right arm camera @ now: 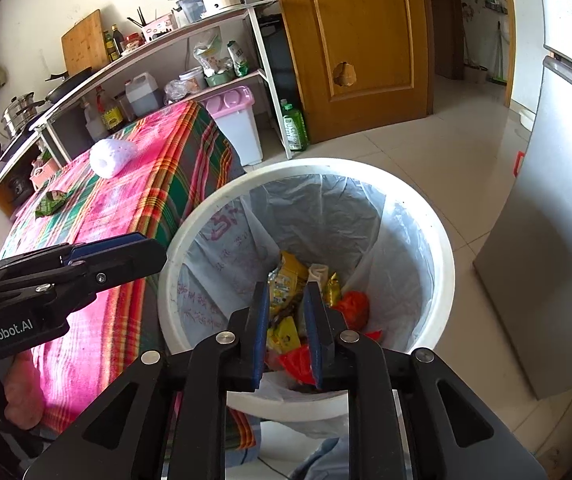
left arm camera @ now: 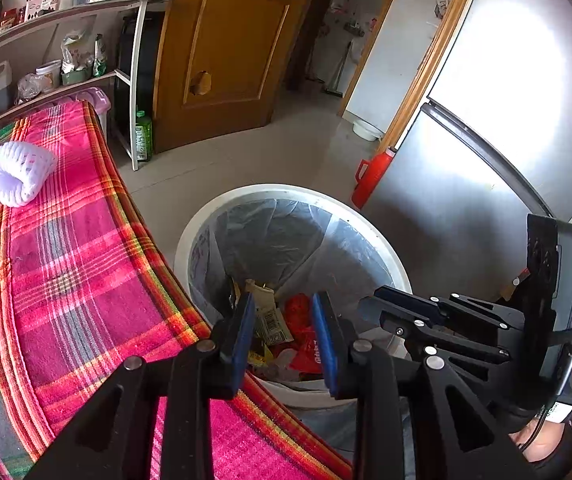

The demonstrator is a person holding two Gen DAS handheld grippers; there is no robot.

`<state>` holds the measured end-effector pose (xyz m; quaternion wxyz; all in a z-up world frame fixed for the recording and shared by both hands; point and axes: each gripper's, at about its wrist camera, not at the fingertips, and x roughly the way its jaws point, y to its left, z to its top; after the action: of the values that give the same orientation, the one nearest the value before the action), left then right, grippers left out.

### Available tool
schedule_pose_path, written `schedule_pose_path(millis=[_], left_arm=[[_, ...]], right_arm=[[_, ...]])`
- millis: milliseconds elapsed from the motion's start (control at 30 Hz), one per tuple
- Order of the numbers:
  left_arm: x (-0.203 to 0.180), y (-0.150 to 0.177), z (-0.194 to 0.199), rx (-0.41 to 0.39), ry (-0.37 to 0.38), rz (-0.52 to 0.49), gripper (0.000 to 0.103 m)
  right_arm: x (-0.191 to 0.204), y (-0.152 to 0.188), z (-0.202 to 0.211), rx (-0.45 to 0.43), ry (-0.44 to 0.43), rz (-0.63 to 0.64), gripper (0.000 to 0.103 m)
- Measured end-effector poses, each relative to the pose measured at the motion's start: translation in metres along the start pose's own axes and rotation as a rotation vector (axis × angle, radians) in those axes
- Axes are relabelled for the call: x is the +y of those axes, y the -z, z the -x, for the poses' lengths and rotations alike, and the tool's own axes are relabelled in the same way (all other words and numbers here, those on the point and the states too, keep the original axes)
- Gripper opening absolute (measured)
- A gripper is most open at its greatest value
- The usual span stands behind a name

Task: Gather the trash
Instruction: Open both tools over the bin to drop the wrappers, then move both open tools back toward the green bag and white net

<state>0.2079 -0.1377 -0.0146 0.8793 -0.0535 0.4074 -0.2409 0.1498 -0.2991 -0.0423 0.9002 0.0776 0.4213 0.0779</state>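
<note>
The white trash bin (right arm camera: 441, 240), lined and holding wrappers (right arm camera: 286, 292), is standing on the floor beside the tabletop (left arm camera: 86, 280). Both grippers, left (left arm camera: 284, 334) and right (right arm camera: 286, 332), are tilting down over it, jaws narrowly parted, holding nothing. Only the right wrist view is showing a green wrapper (right arm camera: 50, 203) near the foam sleeve (right arm camera: 110, 156).

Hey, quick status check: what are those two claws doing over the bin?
Left gripper and right gripper open, empty, over white bin. Wrappers inside. Green wrapper, white foam sleeve on tablecloth. Nothing blocking.
</note>
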Motion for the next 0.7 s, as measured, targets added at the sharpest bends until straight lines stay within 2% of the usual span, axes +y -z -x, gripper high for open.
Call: schedule_pose_path(millis=[533,700], left_arm=[[0.019,0.009,0.071,-0.138,-0.056,0.035,0.031],[0.031,0.017,0.091,-0.165,-0.090,0.054,0.031]], right_arm=[[0.051,-0.009,0.043,-0.092,-0.066,0.084,0.020],[0.070,-0.009,0.049,-0.103,-0.098,0.114,0.030]])
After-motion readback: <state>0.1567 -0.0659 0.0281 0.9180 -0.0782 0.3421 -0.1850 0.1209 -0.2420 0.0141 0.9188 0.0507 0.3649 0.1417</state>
